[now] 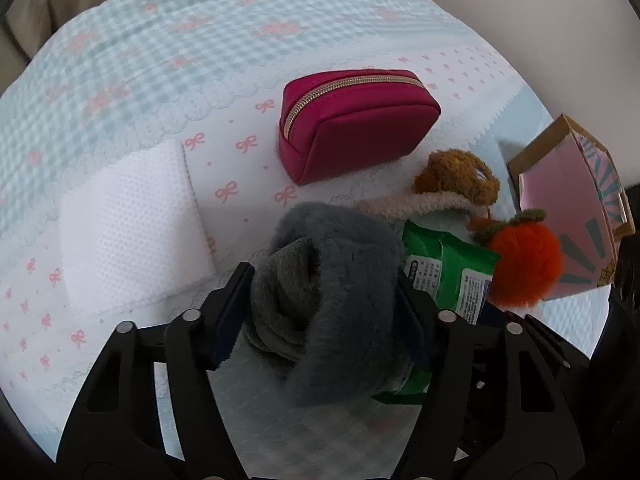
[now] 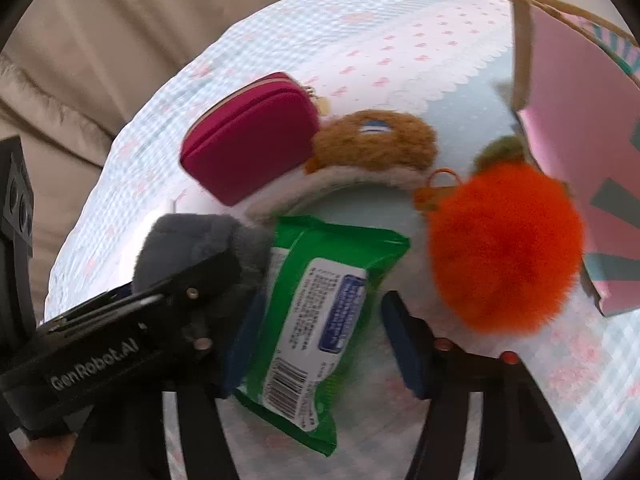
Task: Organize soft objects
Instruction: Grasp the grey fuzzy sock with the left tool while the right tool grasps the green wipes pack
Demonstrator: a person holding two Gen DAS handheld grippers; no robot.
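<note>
A grey fuzzy roll [image 1: 332,280] sits between the pads of my left gripper [image 1: 324,304], and both pads press into its sides. In the right wrist view the same roll [image 2: 192,244] shows at the tip of the left gripper's black body. A green pack of wipes [image 2: 312,312] lies flat between the fingers of my right gripper [image 2: 316,332]. The left pad rests against the pack, while a thin gap shows beside the right pad. The pack [image 1: 448,276] pokes out from behind the roll in the left wrist view.
On the blue gingham bedcover [image 1: 160,40] lie a magenta zip pouch [image 1: 356,128], a brown plush [image 1: 456,176], an orange fuzzy plush [image 2: 504,248] and a white mesh bag [image 1: 132,232]. A pink box [image 2: 580,120] stands at the right edge. Beige fabric [image 2: 120,40] lies beyond the bed.
</note>
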